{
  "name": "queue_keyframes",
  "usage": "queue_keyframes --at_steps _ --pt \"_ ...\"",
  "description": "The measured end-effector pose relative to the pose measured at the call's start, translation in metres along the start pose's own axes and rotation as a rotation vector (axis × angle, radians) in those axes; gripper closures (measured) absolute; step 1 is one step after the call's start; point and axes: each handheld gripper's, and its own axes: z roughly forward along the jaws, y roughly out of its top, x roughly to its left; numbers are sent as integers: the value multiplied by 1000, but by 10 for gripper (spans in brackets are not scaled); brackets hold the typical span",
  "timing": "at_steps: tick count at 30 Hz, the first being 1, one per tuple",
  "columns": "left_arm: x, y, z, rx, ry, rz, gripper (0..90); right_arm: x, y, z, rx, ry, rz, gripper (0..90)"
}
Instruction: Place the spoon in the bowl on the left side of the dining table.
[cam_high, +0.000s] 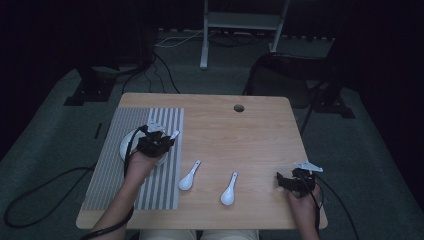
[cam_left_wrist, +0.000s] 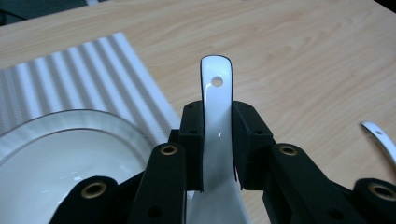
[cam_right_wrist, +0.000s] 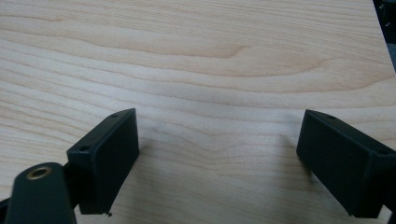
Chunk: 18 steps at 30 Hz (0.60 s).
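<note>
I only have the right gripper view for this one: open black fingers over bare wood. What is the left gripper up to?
Observer: The left gripper is shut on the handle of a white spoon.
Operator: Where on the table is that?
Observer: By the rim of a white plate, which sits on a striped placemat at the table's left side.
Operator: Any other spoons around?
Observer: Two lie on the wood between the hands: a second spoon just beside the placemat and a third spoon closer to the right gripper.
</note>
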Motion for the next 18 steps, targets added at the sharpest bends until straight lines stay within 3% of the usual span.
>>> queue_keyframes --at_steps 7,9,10,18 --pt "26 0 -2 -12 56 -29 753 0 0 0 0 0 0 123" --pt "31 0 -1 -9 51 -35 753 0 0 0 0 0 0 123" --pt "36 0 3 1 77 -31 753 0 0 0 0 0 0 123" --pt "60 -9 20 26 109 -89 753 0 0 0 0 0 0 123"
